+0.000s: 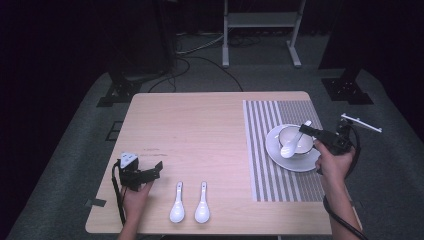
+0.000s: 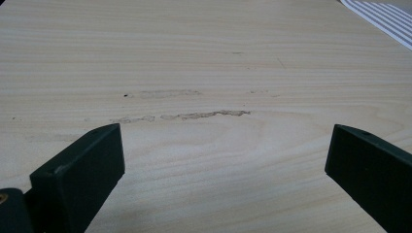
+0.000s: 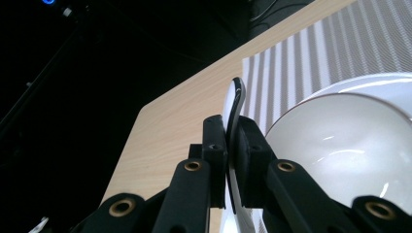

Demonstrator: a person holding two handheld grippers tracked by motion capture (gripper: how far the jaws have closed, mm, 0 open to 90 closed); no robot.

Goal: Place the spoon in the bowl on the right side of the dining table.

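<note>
A white bowl (image 1: 303,144) stands on a white plate (image 1: 274,146) on the striped placemat (image 1: 260,150) at the table's right. My right gripper (image 1: 309,131) is shut on the handle of a white spoon (image 1: 291,146), whose scoop rests in the bowl. In the right gripper view the spoon handle (image 3: 234,104) is pinched between the jaws, beside the bowl (image 3: 340,145). Two more white spoons (image 1: 177,206) (image 1: 202,205) lie side by side near the front edge. My left gripper (image 1: 155,170) hovers open just left of them, over bare wood (image 2: 204,116), its fingers (image 2: 82,170) wide apart.
The wooden table (image 1: 200,130) has bare room across its left and middle. A white stand (image 1: 260,25) and cables sit on the dark floor beyond the far edge. A corner of the placemat (image 2: 384,19) shows in the left gripper view.
</note>
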